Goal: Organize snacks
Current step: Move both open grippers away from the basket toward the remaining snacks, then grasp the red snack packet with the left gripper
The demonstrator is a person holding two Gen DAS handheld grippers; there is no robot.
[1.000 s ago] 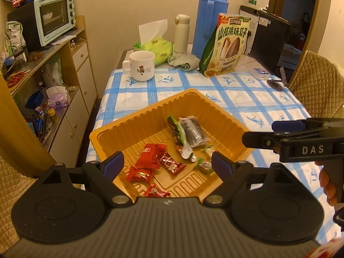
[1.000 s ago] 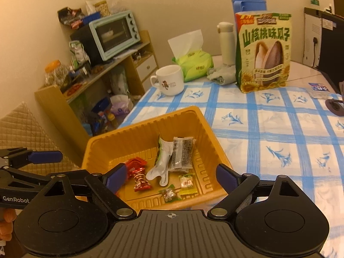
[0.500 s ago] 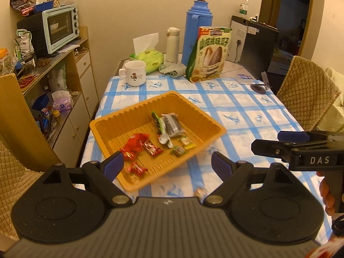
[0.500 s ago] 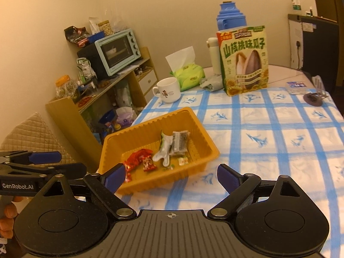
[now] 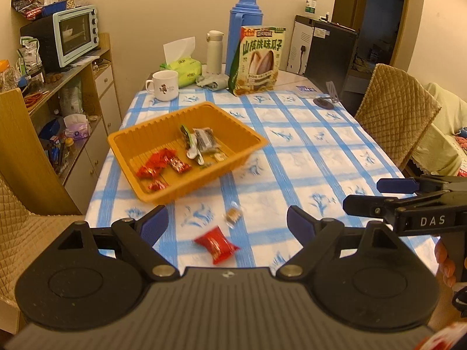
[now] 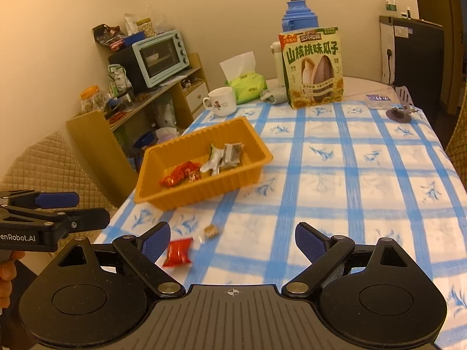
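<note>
A: Two grippers, both empty. Left gripper (image 5: 227, 223), jaws spread wide, low centre of its frame; the red snack packet (image 5: 216, 247) lies on the tablecloth between the fingertips, untouched.

B: And the right gripper (image 6: 232, 240)?

A: Jaws equally wide apart, nothing between them but blue-checked tablecloth (image 6: 350, 192). Red packet sits just beside its left fingertip.

B: Other loose items?

A: One small tan candy (image 5: 232, 214), just above the red packet. Orange tray (image 5: 186, 195), centre-left, holds red wrappers (image 5: 159, 163) and silver-green packets (image 5: 201, 143).

B: Background?

A: Sunflower seed bag (image 6: 313, 68) upright, upper centre; white mug (image 6: 220, 101) to its left.
</note>
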